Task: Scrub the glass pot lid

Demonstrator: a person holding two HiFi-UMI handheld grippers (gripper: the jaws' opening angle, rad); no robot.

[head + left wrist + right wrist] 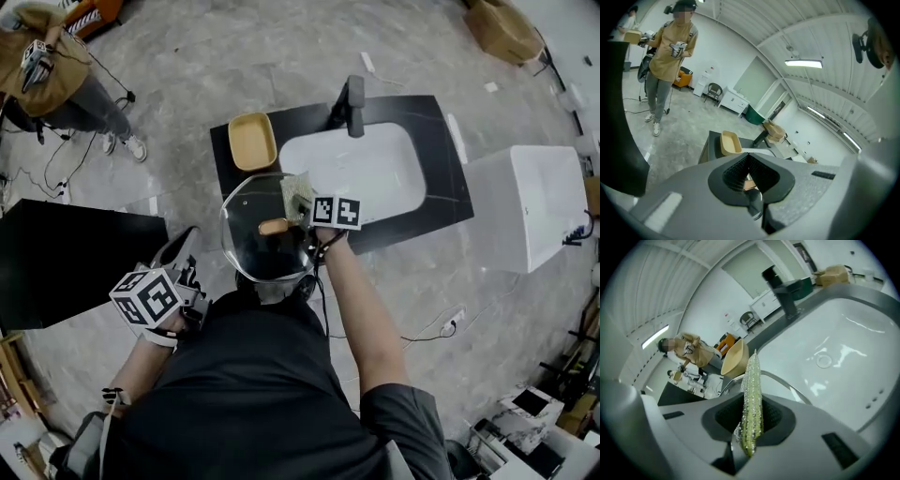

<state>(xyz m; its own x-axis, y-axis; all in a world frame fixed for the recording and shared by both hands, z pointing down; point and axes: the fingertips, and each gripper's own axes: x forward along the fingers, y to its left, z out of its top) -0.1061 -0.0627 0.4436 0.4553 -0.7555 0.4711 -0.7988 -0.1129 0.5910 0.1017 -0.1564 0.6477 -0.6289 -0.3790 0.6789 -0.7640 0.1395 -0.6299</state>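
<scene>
- Left gripper (749,171) clamps glass pot lid (251,217) rim: scrubbing force could lever it free.
- Right gripper (751,416) clamps scouring pad (753,380): thin pad could buckle ahead of it.

Glass lid (251,239), glittery scrub pad (752,394), glossy sink (375,178)

This looks like a bare test hall or lab, not a home kitchen. A free-standing black worktop (441,202) with a white sink (375,173) and black tap (354,103) stands alone on a polished grey floor (187,66). Cables (412,338) trail across the floor and a cardboard box (502,28) sits on it. Strip lights (803,63) hang from a ribbed vaulted ceiling (740,23), and a second person (670,51) stands nearby.
</scene>
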